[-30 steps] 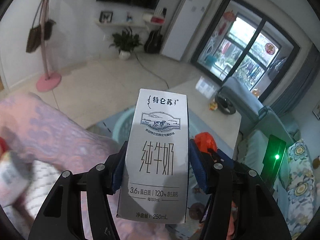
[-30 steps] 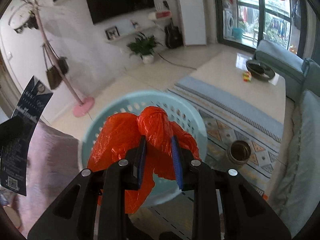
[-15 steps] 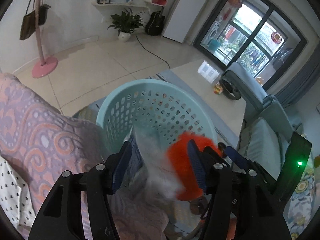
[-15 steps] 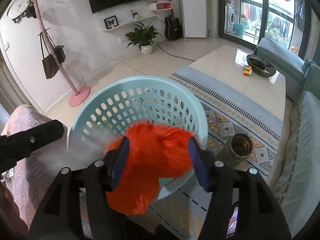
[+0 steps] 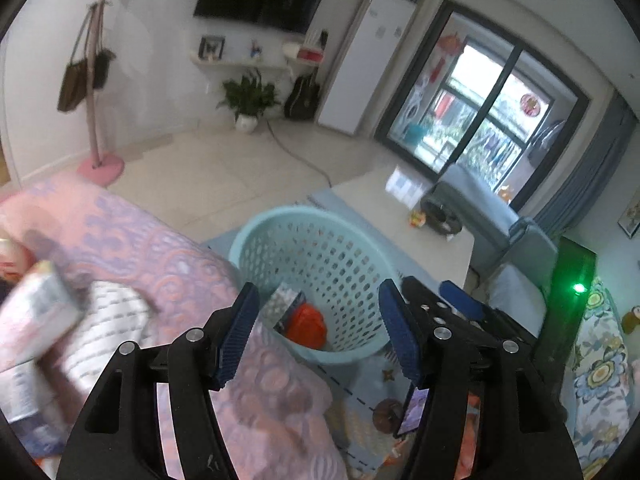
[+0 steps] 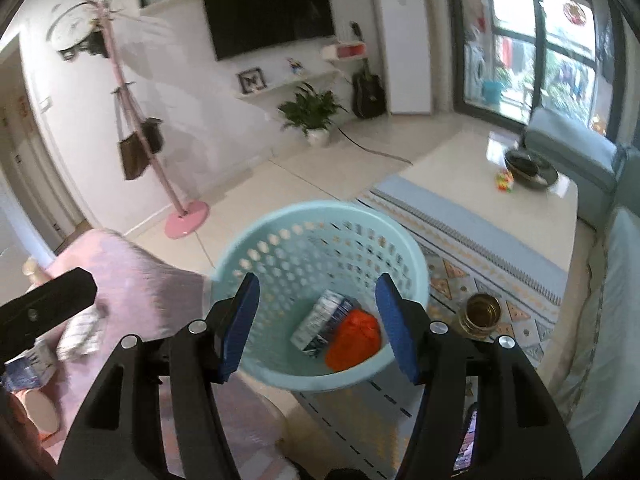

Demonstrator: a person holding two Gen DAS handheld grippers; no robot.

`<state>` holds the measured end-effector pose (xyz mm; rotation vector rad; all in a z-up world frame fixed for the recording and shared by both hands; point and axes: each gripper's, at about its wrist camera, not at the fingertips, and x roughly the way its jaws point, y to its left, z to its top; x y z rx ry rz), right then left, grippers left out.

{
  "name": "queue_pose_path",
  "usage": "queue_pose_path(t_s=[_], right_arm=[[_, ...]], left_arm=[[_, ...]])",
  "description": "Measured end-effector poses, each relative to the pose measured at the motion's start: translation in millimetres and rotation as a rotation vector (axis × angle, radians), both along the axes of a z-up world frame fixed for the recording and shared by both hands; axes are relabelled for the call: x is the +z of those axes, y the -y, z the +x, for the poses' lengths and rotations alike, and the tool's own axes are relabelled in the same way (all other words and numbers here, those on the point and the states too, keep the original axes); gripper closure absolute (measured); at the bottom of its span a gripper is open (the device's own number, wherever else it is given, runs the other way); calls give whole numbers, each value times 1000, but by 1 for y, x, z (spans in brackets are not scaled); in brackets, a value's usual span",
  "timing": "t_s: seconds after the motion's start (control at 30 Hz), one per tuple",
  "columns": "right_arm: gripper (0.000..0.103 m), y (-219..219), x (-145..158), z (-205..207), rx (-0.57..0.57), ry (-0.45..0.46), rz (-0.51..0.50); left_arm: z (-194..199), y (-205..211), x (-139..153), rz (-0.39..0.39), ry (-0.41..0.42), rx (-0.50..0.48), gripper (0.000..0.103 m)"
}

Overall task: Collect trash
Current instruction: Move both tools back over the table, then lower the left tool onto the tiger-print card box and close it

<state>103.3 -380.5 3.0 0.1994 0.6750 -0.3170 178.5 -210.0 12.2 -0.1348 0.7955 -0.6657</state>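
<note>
Down in the round, pale-blue basket (image 6: 320,240) lay the boxy milk carton (image 6: 324,322) and the crumpled orange plastic bag (image 6: 354,340), touching at the bottom, where we judged trash belonged. We had our left gripper (image 5: 318,332) and our right gripper (image 6: 316,320) above it, both released and empty, the jaws having just been opening. The basket's hard plastic wall was pierced with rows of holes. Beside it, a soft pink patterned blanket (image 5: 160,248) carried more blurred packets (image 5: 36,320).
</note>
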Motion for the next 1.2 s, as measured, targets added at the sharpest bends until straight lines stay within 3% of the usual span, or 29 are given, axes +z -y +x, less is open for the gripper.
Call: queue_pose_path(t_s=[0.2, 0.33, 0.5, 0.6, 0.8, 0.93, 1.1, 1.2], right_arm=[[46, -61, 37, -20, 116, 111, -23], [31, -104, 50, -30, 201, 177, -16], [27, -151, 46, -30, 277, 187, -18], [27, -179, 31, -22, 318, 152, -29], [27, -208, 7, -10, 354, 99, -57], [27, -213, -6, -7, 362, 77, -49], [27, -222, -14, -5, 372, 61, -89], [27, -225, -15, -7, 372, 60, -116]], left_arm=[[-48, -66, 45, -32, 134, 62, 42], [-74, -125, 63, -51, 186, 157, 40], [-91, -206, 73, -48, 211, 322, 36], [-97, -259, 70, -4, 216, 446, 36], [-93, -376, 48, 109, 151, 678, 36], [-79, -437, 26, 166, 54, 780, 34], [-52, -487, -11, 180, -91, 820, 34], [-45, -493, -23, 115, -129, 756, 34]])
